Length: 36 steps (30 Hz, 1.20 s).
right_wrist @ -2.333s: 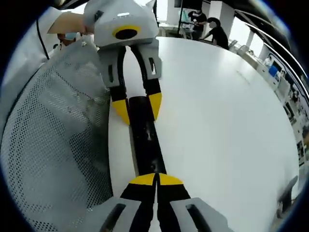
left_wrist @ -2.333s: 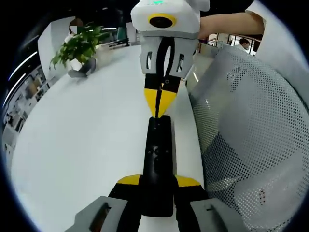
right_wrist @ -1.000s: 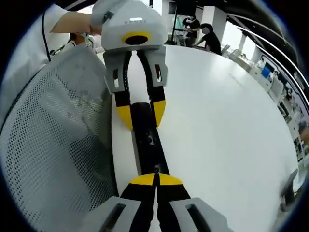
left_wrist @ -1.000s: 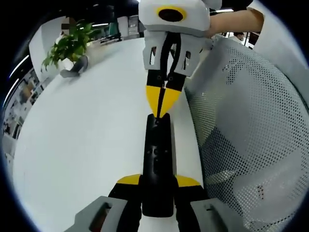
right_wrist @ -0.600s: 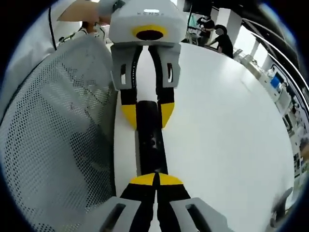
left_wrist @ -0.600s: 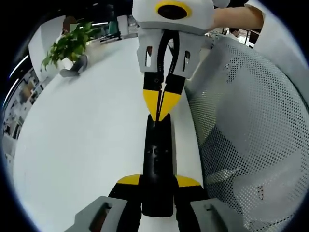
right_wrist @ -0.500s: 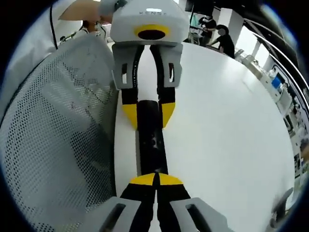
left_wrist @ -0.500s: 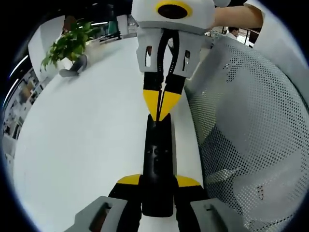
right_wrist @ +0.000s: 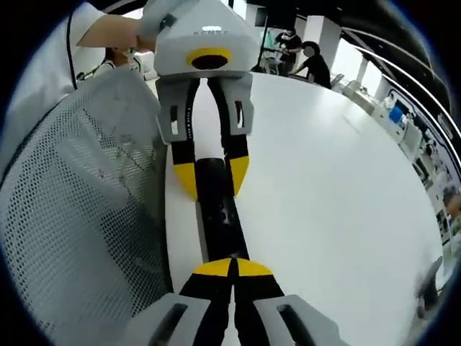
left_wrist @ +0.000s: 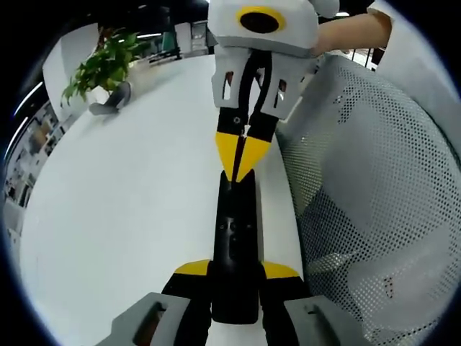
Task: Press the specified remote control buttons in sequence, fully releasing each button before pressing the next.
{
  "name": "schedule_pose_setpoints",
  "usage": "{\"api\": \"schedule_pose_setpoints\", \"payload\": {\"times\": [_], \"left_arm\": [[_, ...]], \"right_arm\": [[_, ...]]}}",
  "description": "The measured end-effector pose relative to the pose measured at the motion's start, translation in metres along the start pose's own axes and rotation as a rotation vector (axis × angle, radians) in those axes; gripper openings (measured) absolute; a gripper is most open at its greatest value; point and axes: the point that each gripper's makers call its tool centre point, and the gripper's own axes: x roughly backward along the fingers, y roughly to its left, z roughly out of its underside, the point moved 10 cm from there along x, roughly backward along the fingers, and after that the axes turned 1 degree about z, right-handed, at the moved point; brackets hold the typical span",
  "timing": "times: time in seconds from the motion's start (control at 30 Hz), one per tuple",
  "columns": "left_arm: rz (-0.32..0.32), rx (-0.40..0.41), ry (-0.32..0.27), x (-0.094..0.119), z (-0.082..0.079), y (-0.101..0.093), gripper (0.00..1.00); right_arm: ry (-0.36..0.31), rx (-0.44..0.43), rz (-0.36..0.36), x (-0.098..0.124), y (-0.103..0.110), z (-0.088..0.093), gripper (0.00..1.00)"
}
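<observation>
Now closed right claw (right_wrist: pixel 232 268) on remote (right_wrist: pixel 220 209)

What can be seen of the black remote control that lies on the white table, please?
The long, slim black remote control looks like matte plastic and lies flat, face up, on the white table, close to its edge beside a grey mesh chair back. A small cluster of buttons shows near its middle. The left gripper clamps one end between its yellow tips, one on each long side. The shut right gripper touches the top face at the other end.
</observation>
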Motion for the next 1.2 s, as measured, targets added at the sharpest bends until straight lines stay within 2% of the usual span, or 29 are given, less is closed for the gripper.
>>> {"api": "schedule_pose_setpoints", "payload": {"times": [0.2, 0.37, 0.53, 0.67, 0.73, 0.8, 0.93, 1.03, 1.1, 1.2], "left_arm": [[-0.001, 0.004, -0.004, 0.000, 0.001, 0.000, 0.24], [-0.002, 0.005, -0.003, 0.000, 0.001, 0.000, 0.24], [-0.004, 0.007, -0.030, 0.000, 0.004, 0.000, 0.24], [-0.006, 0.011, -0.030, 0.000, 0.004, 0.000, 0.24], [-0.005, 0.009, -0.025, -0.001, 0.003, 0.000, 0.24], [-0.006, 0.012, -0.028, 0.000, 0.003, 0.000, 0.24], [-0.014, 0.024, -0.042, 0.000, 0.004, -0.001, 0.24], [-0.016, 0.029, -0.049, -0.001, 0.005, -0.001, 0.24], [-0.016, 0.029, -0.050, -0.001, 0.005, -0.001, 0.24], [-0.015, 0.026, -0.047, -0.001, 0.005, -0.001, 0.25]], "right_arm": [[-0.009, 0.030, -0.042, -0.005, -0.002, -0.011, 0.00], [0.035, 0.074, -0.068, -0.010, -0.003, -0.015, 0.00], [0.082, 0.127, -0.081, -0.010, -0.004, -0.019, 0.00], [0.103, 0.121, -0.094, -0.010, -0.006, -0.020, 0.00], [0.078, 0.087, -0.095, -0.009, -0.007, -0.017, 0.00], [-0.004, 0.003, -0.093, -0.008, -0.007, -0.009, 0.00], [-0.100, -0.092, -0.089, -0.006, -0.004, 0.000, 0.00], [-0.116, -0.104, -0.060, -0.003, -0.002, 0.003, 0.13], [-0.119, -0.091, -0.058, -0.003, -0.004, 0.002, 0.09], [-0.133, -0.082, -0.081, -0.004, -0.007, -0.003, 0.10]]}}
